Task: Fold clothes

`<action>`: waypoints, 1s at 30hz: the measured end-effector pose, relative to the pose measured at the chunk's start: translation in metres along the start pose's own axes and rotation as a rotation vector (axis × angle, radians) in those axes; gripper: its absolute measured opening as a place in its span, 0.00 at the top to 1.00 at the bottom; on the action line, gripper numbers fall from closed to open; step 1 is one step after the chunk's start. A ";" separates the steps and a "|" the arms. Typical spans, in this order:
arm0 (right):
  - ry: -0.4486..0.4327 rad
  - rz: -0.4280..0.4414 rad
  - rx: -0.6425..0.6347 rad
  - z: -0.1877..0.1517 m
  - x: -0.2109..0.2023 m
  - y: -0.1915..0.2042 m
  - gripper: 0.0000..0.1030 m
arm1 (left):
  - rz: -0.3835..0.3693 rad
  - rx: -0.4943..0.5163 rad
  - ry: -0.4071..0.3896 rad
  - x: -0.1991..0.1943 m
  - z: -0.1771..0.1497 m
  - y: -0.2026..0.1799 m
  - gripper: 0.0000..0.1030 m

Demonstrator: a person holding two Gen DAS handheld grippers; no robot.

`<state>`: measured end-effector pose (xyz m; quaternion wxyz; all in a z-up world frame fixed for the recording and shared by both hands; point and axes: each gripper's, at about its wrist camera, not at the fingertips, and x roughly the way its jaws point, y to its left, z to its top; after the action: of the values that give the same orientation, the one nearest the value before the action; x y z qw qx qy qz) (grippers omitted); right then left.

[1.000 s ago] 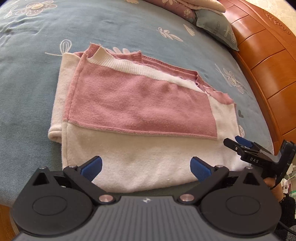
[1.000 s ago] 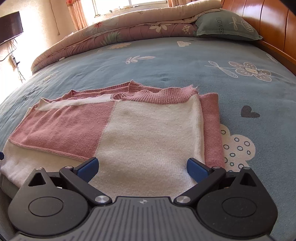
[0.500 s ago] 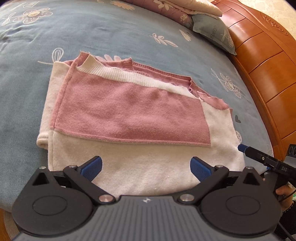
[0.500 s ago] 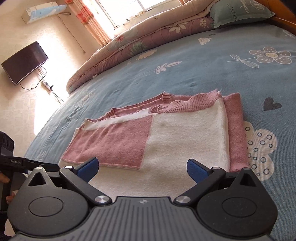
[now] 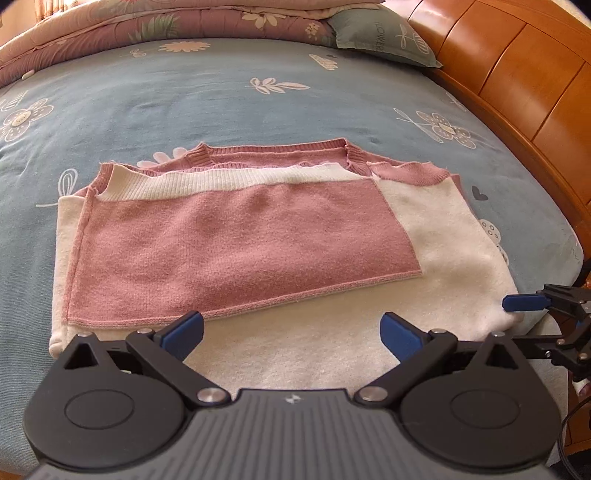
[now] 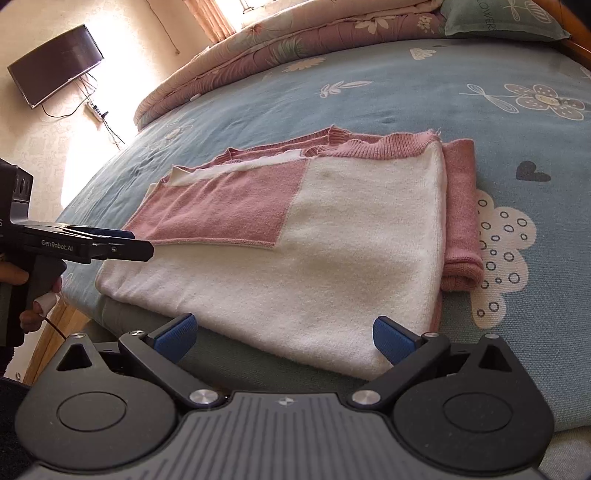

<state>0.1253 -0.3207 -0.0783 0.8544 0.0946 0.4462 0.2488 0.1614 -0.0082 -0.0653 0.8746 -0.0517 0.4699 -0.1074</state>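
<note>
A pink and cream knit sweater (image 5: 240,236) (image 6: 332,236) lies folded flat near the front edge of the bed. My left gripper (image 5: 291,334) is open just in front of the sweater's near cream hem, holding nothing. My right gripper (image 6: 284,338) is open too, at the sweater's near right corner, also holding nothing. In the left wrist view the right gripper (image 5: 539,306) shows at the right edge, beside the cream corner. Seen from the right wrist, the left gripper (image 6: 122,243) enters from the left, a hand (image 6: 40,295) on its handle.
The bed has a blue flowered sheet (image 5: 221,96) (image 6: 406,92). A rolled quilt (image 5: 166,18) and a green pillow (image 5: 384,37) lie at the far end. A wooden headboard (image 5: 517,74) runs along the right. A wall television (image 6: 55,62) hangs at the left.
Both grippers have drawn back and lifted a little from the sweater, and both views have swung toward the far end of the bed. The sweater has not moved.
</note>
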 end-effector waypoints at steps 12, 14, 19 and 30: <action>-0.063 -0.139 -0.039 0.053 0.020 -0.011 0.00 | -0.029 -0.066 0.003 -0.003 0.000 0.016 0.02; -0.047 -0.145 -0.006 0.056 0.031 -0.020 0.00 | -0.034 -0.067 -0.001 -0.004 0.002 0.017 0.02; -0.076 -0.116 0.022 0.048 0.036 -0.025 0.00 | -0.046 -0.052 -0.040 -0.001 0.025 0.020 0.02; -0.109 -0.071 0.051 0.045 0.031 -0.032 0.00 | -0.055 -0.047 0.004 0.048 0.037 0.018 0.02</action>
<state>0.1870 -0.3295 -0.0866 0.8829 0.1139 0.4084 0.2016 0.2204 -0.0023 -0.0868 0.8689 -0.0850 0.4726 -0.1202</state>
